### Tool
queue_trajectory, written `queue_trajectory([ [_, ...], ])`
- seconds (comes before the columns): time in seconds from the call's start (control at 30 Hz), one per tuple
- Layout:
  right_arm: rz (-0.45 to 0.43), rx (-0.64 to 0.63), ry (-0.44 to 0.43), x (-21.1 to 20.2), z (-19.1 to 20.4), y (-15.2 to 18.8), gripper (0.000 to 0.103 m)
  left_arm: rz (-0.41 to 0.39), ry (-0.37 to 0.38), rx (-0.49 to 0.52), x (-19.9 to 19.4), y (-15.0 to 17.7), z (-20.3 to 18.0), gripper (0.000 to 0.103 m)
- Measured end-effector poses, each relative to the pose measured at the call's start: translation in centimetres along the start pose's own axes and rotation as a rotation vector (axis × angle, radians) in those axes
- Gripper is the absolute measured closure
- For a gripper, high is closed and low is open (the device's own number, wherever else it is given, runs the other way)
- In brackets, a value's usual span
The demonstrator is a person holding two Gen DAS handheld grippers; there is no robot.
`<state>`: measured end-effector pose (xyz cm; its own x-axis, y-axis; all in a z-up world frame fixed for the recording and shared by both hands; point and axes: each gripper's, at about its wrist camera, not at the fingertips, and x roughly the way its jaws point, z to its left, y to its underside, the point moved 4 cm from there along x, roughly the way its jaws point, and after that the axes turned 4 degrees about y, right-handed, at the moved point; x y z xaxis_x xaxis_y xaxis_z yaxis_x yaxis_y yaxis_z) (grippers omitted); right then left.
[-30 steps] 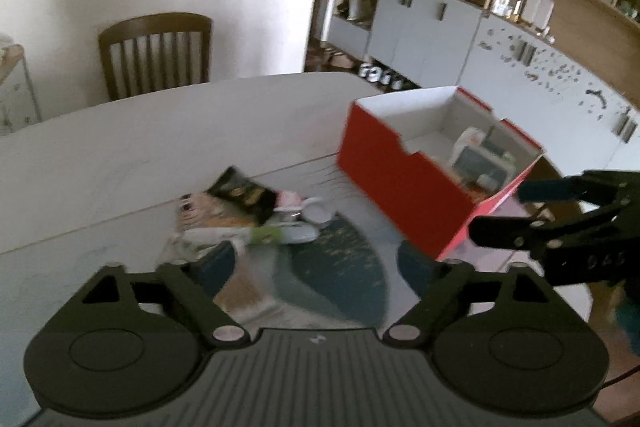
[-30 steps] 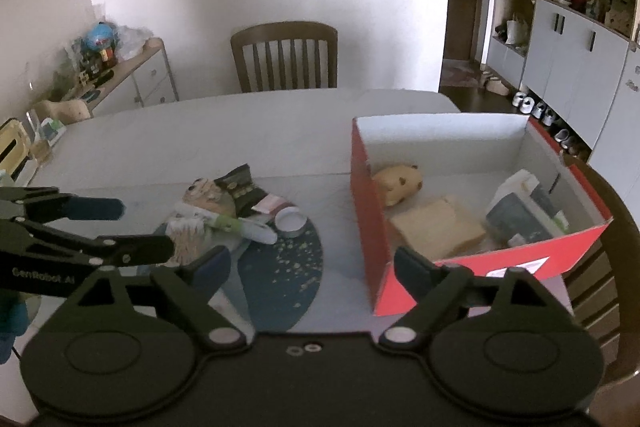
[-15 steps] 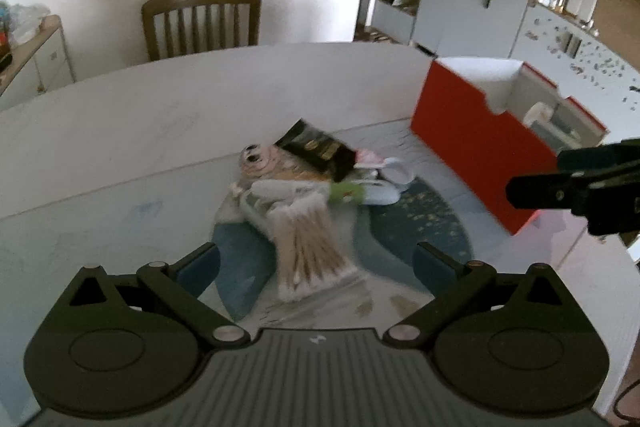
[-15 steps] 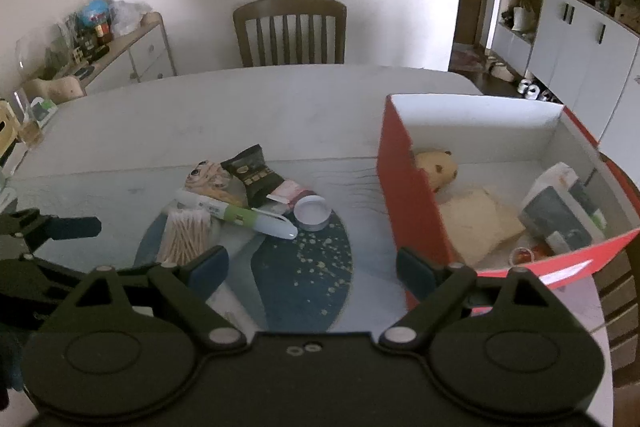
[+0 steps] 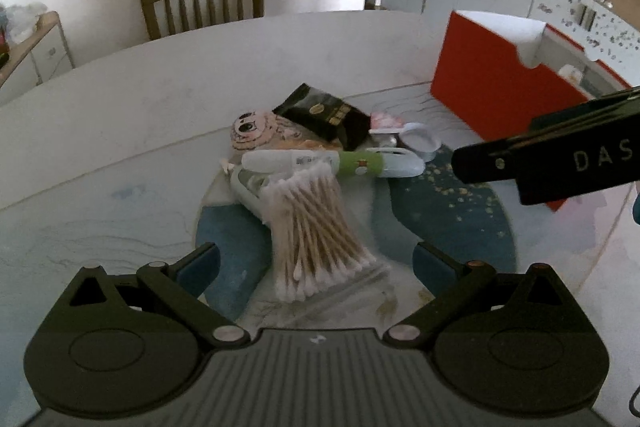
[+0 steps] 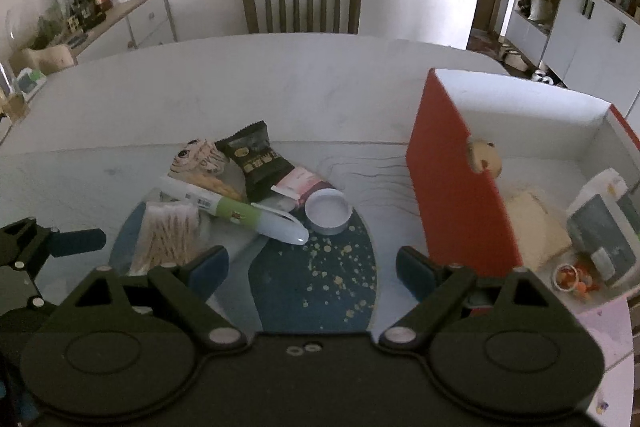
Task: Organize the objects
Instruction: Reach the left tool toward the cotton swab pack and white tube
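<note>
**Both grippers hanging open over the pile beside the red box**

The left gripper (image 5: pixel 316 259) is pointing down at the table (image 5: pixel 120 131) with its jaws standing wide apart and nothing between the pads. Just ahead of its fingertips, a bag of cotton swabs (image 5: pixel 316 223) is lying on a blue patterned mat (image 5: pixel 460 223). Beyond the swabs, a white and green tube (image 5: pixel 332 163) is lying crosswise, and behind it a cartoon-face pouch (image 5: pixel 256 131) and a black snack packet (image 5: pixel 324 115) are touching each other. A small round tin (image 5: pixel 420 143) is sitting farther ahead and to the right.

The right gripper (image 6: pixel 312 263) is also standing open and empty, hovering over the mat, with the tin just ahead of it and the swabs next to its left finger. To its right, the red box (image 6: pixel 452 195) is holding a small plush toy (image 6: pixel 484 155), a beige pad and a few packaged items. A wooden chair (image 6: pixel 300 3) is standing behind the table's far edge.
</note>
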<state>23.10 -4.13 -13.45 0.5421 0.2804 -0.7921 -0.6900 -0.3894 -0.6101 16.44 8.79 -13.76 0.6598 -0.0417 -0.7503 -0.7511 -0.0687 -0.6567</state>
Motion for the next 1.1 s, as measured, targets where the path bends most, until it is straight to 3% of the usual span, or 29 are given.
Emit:
queue_trajectory([
  [0.27, 0.032, -0.029, -0.010, 2.3, 0.4, -0.6, 0.013, 0.006, -0.058, -0.003, 2.2, -0.3, -0.1, 0.000],
  [0.7, 0.022, -0.004, 0.020, 4.5, -0.7, -1.8, 0.016, -0.014, -0.069, -0.016, 3.0, -0.2, -0.1, 0.002],
  [0.83, 0.025, 0.015, 0.044, 5.4, -1.3, -2.1, 0.021, -0.008, -0.068, -0.021, 3.0, -0.1, 0.0, 0.009],
  [1.1, 0.043, -0.005, 0.052, 7.0, -1.3, -2.4, 0.035, 0.000, -0.073, -0.038, 2.9, -0.1, 0.3, 0.033],
])
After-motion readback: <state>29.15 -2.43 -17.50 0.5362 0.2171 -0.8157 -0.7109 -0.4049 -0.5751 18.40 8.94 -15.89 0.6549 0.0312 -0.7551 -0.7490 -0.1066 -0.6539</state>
